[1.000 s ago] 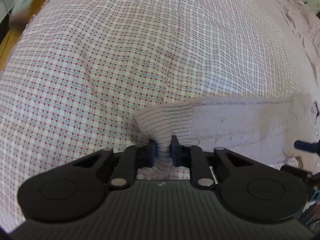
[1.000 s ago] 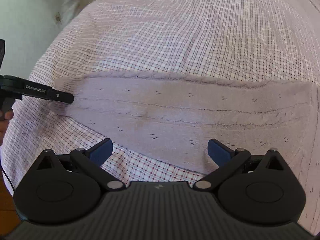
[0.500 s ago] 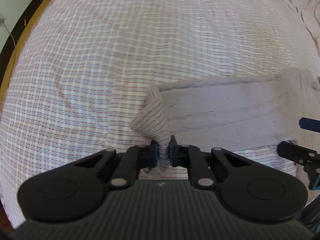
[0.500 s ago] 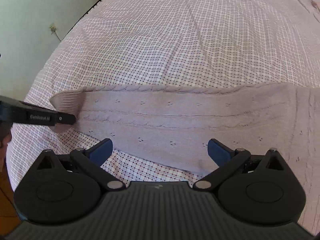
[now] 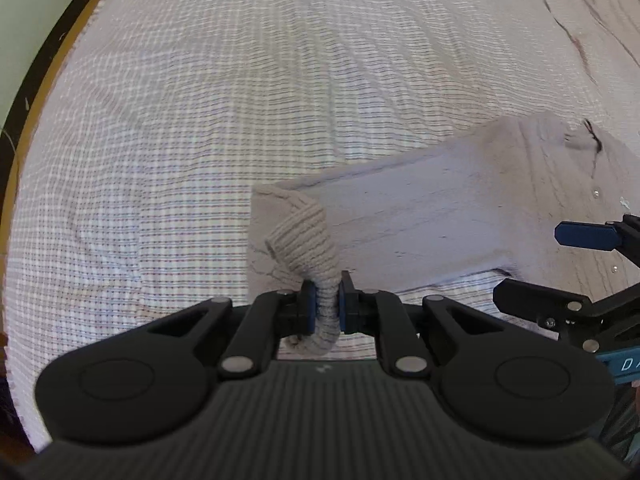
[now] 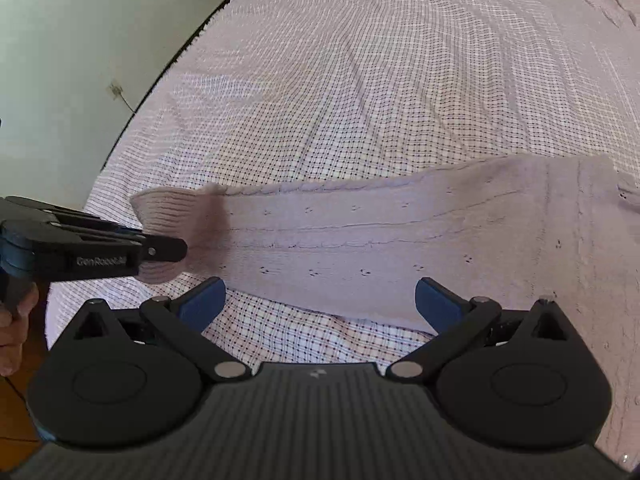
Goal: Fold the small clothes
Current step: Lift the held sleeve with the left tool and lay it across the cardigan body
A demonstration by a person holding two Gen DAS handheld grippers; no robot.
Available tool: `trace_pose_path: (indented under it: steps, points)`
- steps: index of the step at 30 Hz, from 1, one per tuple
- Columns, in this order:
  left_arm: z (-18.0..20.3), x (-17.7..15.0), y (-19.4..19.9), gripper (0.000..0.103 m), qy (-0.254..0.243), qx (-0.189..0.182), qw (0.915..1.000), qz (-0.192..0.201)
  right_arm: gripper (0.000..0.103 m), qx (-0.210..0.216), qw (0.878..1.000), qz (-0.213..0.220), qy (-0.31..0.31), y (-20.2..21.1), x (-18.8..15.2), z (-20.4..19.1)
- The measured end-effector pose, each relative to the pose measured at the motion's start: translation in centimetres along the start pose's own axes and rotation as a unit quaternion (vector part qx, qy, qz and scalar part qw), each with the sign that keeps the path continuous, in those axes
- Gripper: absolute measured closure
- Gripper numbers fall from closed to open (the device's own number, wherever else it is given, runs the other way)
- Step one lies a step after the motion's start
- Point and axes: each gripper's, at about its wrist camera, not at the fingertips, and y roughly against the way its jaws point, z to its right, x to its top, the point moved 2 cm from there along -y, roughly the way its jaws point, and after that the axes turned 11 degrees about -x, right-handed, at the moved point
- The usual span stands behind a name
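The left gripper (image 5: 325, 307) pinched the ribbed cuff (image 5: 304, 236) of the pale pink cable-knit sleeve (image 6: 380, 236), which ran rightward; the right gripper (image 6: 318, 300) hovered near its middle, jaws wide and empty.

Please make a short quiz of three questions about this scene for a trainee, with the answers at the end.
1. True or false: the left gripper is shut on the ribbed cuff of the pale pink cable-knit sweater sleeve.
2. Multiple choice: the jaws of the right gripper are
A. wide open, holding nothing
B. shut on the sleeve
C. shut on the bedsheet
3. Fill in the missing word: the sleeve lies on a ______ bedsheet with a fine grid pattern.

Key:
1. True. The cuff is pinched between the blue pads.
2. A. The jaws stand apart above the sleeve's near edge.
3. Checked.
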Motion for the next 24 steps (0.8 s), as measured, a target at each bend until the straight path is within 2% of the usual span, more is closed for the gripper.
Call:
trace_pose_path:
  steps: [4, 9, 11, 19, 24]
  points:
    - [2.1, 0.2, 0.7, 0.09, -0.009, 0.002, 0.9999, 0.006, 0.0, -0.001, 1.0, 0.005, -0.012, 1.5, -0.2, 1.9]
    - [5.3, 0.5, 1.1, 0.09, -0.023, -0.002, 0.9996, 0.012, 0.0, -0.024, 0.999, 0.031, -0.01, 2.8, -1.5, 5.1]
    - [6.8, 0.6, 0.8, 0.09, -0.028, -0.007, 0.9995, 0.014, 0.0, -0.033, 0.999, 0.025, -0.015, 2.8, -2.3, 6.8]
    - [12.8, 1.4, -0.8, 0.09, -0.065, -0.012, 0.9978, 0.004, 0.0, -0.015, 0.999, 0.026, -0.044, 4.1, -4.2, 13.0]
    - [16.4, 1.3, -0.8, 0.09, -0.079, -0.003, 0.9968, 0.0, 0.0, 0.001, 0.998, 0.039, -0.042, 5.3, -5.5, 15.1]
